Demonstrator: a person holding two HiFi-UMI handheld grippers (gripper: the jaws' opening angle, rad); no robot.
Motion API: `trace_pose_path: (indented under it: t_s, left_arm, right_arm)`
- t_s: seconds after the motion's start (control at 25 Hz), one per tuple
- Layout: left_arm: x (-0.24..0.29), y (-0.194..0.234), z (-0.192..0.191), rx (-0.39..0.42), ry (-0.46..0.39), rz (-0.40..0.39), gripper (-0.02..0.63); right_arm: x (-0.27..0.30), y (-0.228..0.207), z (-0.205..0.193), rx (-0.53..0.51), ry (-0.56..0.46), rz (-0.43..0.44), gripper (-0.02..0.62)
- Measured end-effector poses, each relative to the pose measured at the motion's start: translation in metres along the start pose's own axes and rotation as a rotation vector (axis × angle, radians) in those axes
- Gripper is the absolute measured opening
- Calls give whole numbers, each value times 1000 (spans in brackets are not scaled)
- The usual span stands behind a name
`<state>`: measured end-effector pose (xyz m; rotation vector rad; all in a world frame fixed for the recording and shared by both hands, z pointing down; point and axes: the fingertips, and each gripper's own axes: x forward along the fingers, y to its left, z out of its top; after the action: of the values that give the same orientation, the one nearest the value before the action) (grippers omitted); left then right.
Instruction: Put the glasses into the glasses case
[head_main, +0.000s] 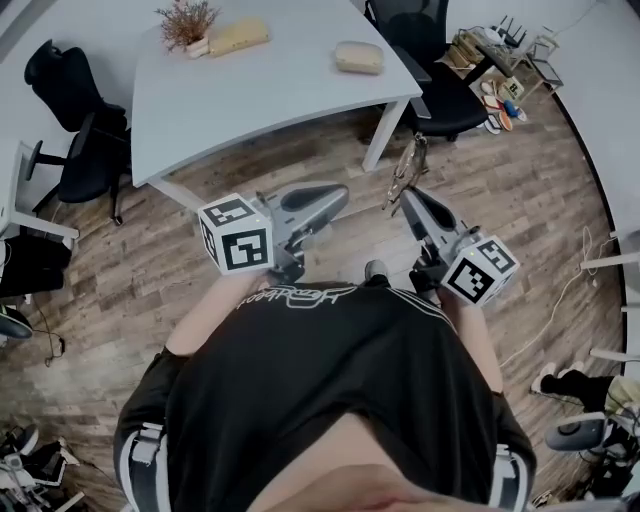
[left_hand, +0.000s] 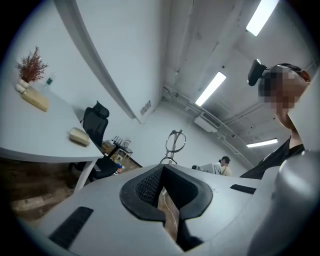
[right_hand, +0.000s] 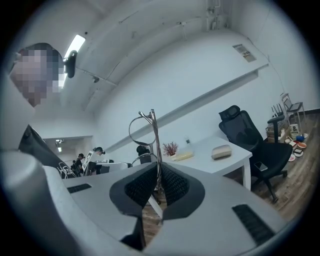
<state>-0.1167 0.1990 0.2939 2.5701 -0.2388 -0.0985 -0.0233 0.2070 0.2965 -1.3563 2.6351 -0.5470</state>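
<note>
— What have the jaws got?

— My right gripper (right_hand: 157, 176) is clenched on the glasses (right_hand: 153, 134). The ribbed pads pinch the thin metal frame, and the lenses stand up above the jaw tips. My left gripper (left_hand: 163, 176) has its jaws drawn together with nothing between them; only a sliver of wooden floor (head_main: 520, 200) shows through the slot.

— Where are the glasses, then?

— In the air, clear of the surface (head_main: 270, 95). From the head view they hang off the right tips, over the floor and near the surface's front corner leg. The two grippers sit side by side in front of my chest, tips angled towards each other but apart.

— And the case?

— A beige case (head_main: 358, 57) lies near the surface's right edge, well apart from the glasses. A yellowish block (head_main: 238, 37) and a dried plant (head_main: 187, 22) sit at the far side. A black office chair (head_main: 445, 95) stands just beyond the corner.
</note>
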Motion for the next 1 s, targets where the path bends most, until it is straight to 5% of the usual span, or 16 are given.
trace_pose_path:
  t_s: [0.4, 1.0]
  left_arm:
    - [4, 4, 14, 22, -25, 11, 8]
    - [66, 64, 17, -47, 6, 112, 8]
  right_arm:
    - [2, -9, 8, -18, 0, -19, 26]
    - [33, -105, 20, 58, 22, -8, 26]
